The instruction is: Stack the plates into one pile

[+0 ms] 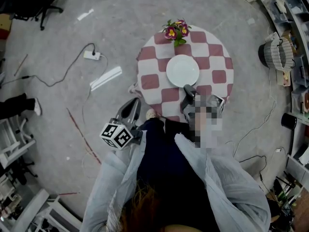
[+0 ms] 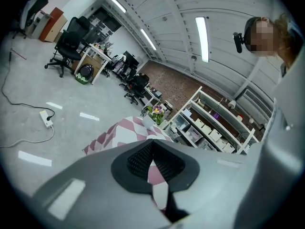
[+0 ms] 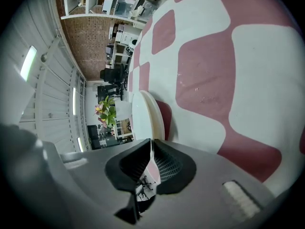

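Your left tongs (image 1: pixel 135 103) are clenched and empty, with the round red-and-white chequered worktop (image 1: pixel 149 81) to their right. Your right tongs (image 1: pixel 189 88) are clenched too, and the pile of white round plates (image 1: pixel 182 70) lies just ahead of them.

1. The plate pile (image 1: pixel 182 70) lay at the middle of the table (image 1: pixel 219 76).
2. The flower pot (image 1: pixel 176 33) stood behind it, at the table's far edge.
3. The right gripper (image 1: pixel 189 89) was over the near edge, just before the pile.
4. The left gripper (image 1: pixel 136 104) was off the table, beside its near-left edge.
5. A power strip (image 1: pixel 91 55) lay on the floor, well left of the table.
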A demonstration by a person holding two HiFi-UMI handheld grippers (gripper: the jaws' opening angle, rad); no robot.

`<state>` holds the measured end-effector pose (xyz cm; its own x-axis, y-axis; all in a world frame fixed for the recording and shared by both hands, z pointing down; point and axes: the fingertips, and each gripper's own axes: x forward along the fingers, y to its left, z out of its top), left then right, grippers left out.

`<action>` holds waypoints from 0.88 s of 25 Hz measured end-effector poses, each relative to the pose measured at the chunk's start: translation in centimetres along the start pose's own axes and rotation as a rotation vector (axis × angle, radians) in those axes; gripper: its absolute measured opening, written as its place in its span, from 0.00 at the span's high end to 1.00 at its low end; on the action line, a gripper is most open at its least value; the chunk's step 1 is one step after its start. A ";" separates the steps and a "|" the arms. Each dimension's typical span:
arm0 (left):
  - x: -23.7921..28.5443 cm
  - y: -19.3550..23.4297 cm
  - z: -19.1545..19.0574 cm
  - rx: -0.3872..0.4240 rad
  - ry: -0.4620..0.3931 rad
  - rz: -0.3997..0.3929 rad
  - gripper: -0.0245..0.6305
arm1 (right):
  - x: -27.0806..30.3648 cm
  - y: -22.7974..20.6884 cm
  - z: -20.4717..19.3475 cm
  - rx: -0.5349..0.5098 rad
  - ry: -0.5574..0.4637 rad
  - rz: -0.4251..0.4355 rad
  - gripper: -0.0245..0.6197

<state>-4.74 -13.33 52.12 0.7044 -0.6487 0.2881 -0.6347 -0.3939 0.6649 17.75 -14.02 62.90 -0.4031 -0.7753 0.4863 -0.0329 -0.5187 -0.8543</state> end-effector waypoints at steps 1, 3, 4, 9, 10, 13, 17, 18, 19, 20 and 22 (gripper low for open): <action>-0.1 0.0 0.0 0.003 -0.002 0.001 0.96 | 0.0 -0.4 0.3 0.000 -0.005 -0.006 0.92; -0.4 0.0 0.0 0.009 0.000 0.001 0.96 | -0.2 -1.4 0.9 0.007 -0.019 -0.016 0.92; -0.5 0.0 0.0 0.011 0.000 0.001 0.96 | -0.3 -1.6 1.1 0.012 -0.024 -0.017 0.92; -1.3 0.2 -0.2 0.010 -0.001 0.003 0.96 | -0.2 -1.2 1.1 0.001 -0.016 -0.004 0.86; -1.4 0.2 -0.2 0.009 -0.004 0.004 0.96 | -0.2 -1.1 1.1 -0.004 -0.015 0.003 0.84; -1.7 0.1 -0.2 0.012 -0.012 0.001 0.96 | -0.1 -0.1 1.0 -0.018 -0.018 0.038 0.69; -1.9 -0.3 -0.1 0.021 -0.018 -0.014 0.96 | 0.3 2.1 0.9 -0.022 -0.021 0.093 0.41; -1.9 -0.5 -0.1 0.025 -0.020 -0.017 0.96 | 0.4 2.7 0.9 -0.022 -0.019 0.099 0.33; -1.9 -0.6 0.0 0.029 -0.022 -0.020 0.96 | 0.5 3.2 0.9 -0.023 -0.017 0.100 0.24; -2.0 -0.7 0.1 0.034 -0.025 -0.023 0.96 | 0.6 3.5 0.8 -0.027 -0.015 0.094 0.17; -2.1 -1.0 0.3 0.040 -0.032 -0.028 0.96 | 0.5 3.2 0.9 -0.041 -0.016 0.065 0.10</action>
<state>-5.69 -11.72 50.66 0.7122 -0.6571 0.2469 -0.6272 -0.4377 0.6443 18.30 -16.39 60.54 -0.3905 -0.8128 0.4323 -0.0444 -0.4524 -0.8907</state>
